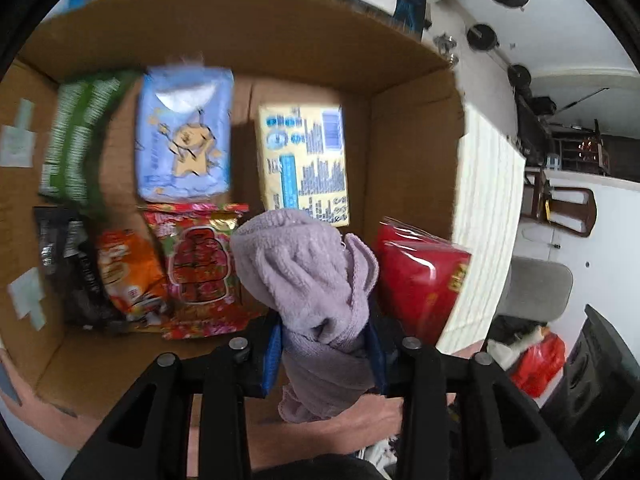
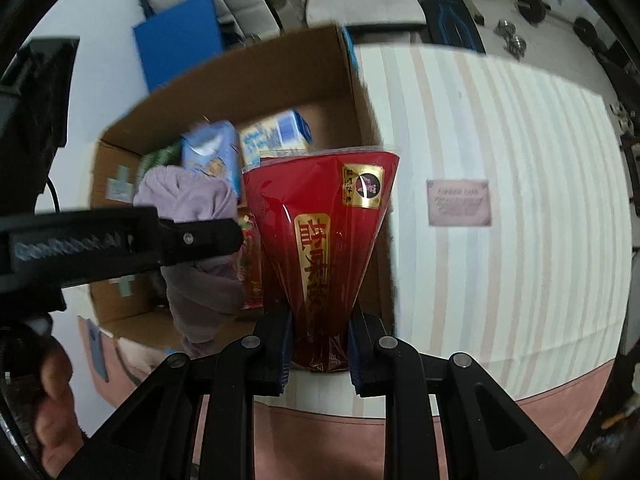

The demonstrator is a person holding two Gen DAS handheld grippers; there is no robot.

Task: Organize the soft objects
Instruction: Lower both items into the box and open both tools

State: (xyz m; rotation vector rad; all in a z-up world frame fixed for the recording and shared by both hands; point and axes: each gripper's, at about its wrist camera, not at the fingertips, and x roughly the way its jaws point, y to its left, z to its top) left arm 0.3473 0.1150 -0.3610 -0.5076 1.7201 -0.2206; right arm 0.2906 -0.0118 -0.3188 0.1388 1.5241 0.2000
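Observation:
My left gripper (image 1: 326, 356) is shut on a lilac towel (image 1: 312, 272) and holds it above the open cardboard box (image 1: 412, 148). The towel also shows in the right wrist view (image 2: 192, 200), with the left gripper (image 2: 168, 240) beside it. My right gripper (image 2: 320, 344) is shut on a red snack bag (image 2: 320, 232), held over the box's right wall; the bag also shows in the left wrist view (image 1: 420, 276). In the box lie a blue tissue pack (image 1: 184, 136), a yellow pack (image 1: 304, 160), a green pack (image 1: 76, 140) and several snack bags (image 1: 196, 268).
The box stands on a surface covered by a striped white cloth (image 2: 500, 200) with a pink label (image 2: 459, 202). A blue board (image 2: 180, 48) and a chair (image 2: 360, 4) stand beyond the box. Weights (image 2: 532, 6) lie on the floor at far right.

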